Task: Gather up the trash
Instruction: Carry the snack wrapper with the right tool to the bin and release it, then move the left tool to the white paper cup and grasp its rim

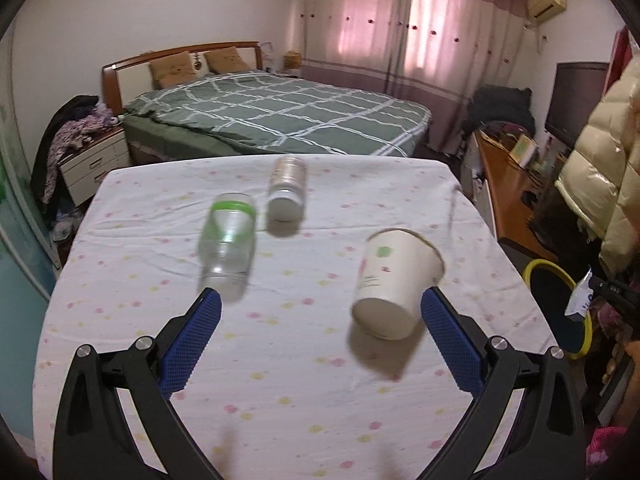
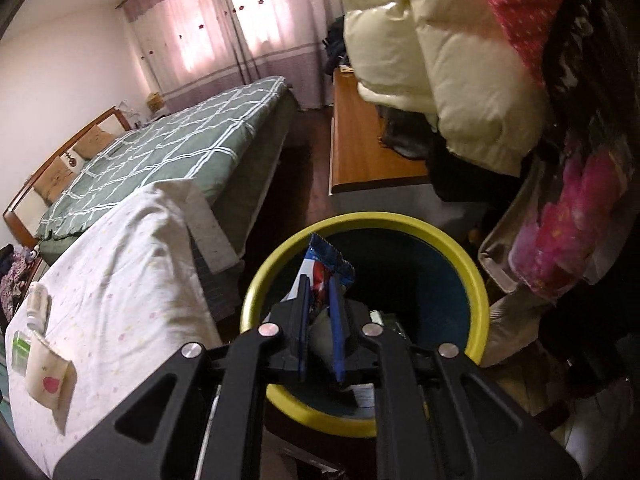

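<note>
My right gripper point(image 2: 320, 300) pinches a blue snack wrapper point(image 2: 329, 261) over the yellow-rimmed bin point(image 2: 476, 276), where a careless release could snag it on the rim, while my wide-open left gripper point(image 1: 320, 312) might topple the paper cup point(image 1: 394, 280).

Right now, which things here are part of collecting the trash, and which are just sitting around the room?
Part of the job:
- paper cup, on the table
- clear plastic bottle, on the table
- small white-capped bottle, on the table
- snack wrapper, pinched in the right gripper
- yellow-rimmed bin

Just lying about:
- bed
- cream puffer jacket
- nightstand
</note>
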`<action>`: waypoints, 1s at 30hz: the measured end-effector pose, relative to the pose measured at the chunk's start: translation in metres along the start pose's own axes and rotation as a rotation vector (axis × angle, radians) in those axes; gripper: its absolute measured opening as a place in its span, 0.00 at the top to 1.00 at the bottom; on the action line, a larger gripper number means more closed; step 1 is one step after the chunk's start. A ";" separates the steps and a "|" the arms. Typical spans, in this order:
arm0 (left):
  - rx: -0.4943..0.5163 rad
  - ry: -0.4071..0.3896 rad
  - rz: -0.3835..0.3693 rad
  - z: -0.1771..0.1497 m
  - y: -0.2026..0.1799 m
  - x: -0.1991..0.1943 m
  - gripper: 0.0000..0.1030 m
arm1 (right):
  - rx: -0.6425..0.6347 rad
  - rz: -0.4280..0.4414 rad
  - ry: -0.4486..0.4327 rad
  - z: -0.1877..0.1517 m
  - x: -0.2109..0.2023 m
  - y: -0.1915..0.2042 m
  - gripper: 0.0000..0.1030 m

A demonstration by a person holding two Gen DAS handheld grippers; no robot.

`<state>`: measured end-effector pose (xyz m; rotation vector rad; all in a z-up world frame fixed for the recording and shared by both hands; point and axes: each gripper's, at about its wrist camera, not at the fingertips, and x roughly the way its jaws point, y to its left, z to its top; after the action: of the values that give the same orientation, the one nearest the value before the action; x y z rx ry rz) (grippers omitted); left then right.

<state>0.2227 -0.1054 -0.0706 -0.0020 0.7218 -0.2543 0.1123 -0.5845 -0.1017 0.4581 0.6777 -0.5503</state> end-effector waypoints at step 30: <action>0.169 0.173 -0.130 0.017 -0.051 0.078 0.05 | -0.052 0.029 0.007 -0.016 0.001 0.022 0.73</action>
<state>0.2783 -0.1744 -0.1046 0.1359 0.8714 -0.4431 0.1194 -0.5594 -0.1088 0.4210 0.6892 -0.5026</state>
